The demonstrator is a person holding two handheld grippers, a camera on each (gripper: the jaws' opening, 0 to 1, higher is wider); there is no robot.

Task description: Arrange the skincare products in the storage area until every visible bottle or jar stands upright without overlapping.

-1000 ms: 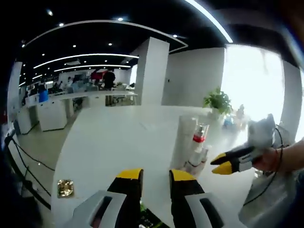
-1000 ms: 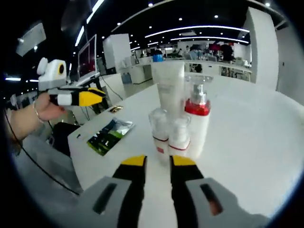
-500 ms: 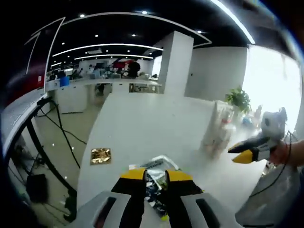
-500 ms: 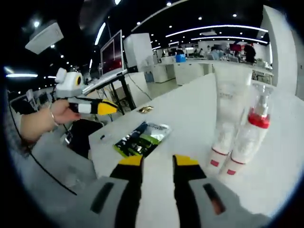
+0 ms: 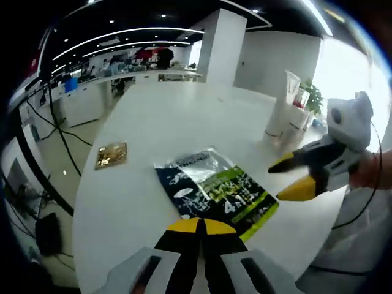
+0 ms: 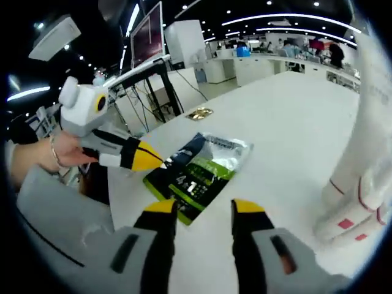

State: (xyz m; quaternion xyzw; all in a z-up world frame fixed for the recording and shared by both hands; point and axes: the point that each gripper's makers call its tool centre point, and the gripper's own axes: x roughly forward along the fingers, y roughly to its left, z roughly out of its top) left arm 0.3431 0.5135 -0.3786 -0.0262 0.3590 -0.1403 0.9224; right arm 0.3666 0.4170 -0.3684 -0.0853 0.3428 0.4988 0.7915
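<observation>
A dark blue and green foil packet [image 5: 214, 190] lies flat on the white table [image 5: 177, 116]. My left gripper [image 5: 201, 225] is shut, its yellow tips together at the packet's near edge; whether they touch it I cannot tell. From the right, my right gripper [image 5: 288, 179] comes in open, its tips just off the packet's right side. In the right gripper view my right gripper [image 6: 204, 208] stands open just short of the packet [image 6: 199, 171], and the left gripper [image 6: 150, 160] points at the packet's left edge. Upright white bottles [image 5: 288, 119] with red bands [image 6: 358, 190] stand clustered together.
A small gold sachet [image 5: 111, 155] lies left of the packet, near the table's edge, also seen beyond the packet [image 6: 200, 113]. A person's hand [image 6: 46, 156] holds the left gripper. Desks, cables and a monitor stand [image 6: 150, 67] lie beyond the table.
Both grippers have moved away from the bottles and down to the foil packet. My left jaws have gone from open to shut. The right gripper has come closer to the packet's side.
</observation>
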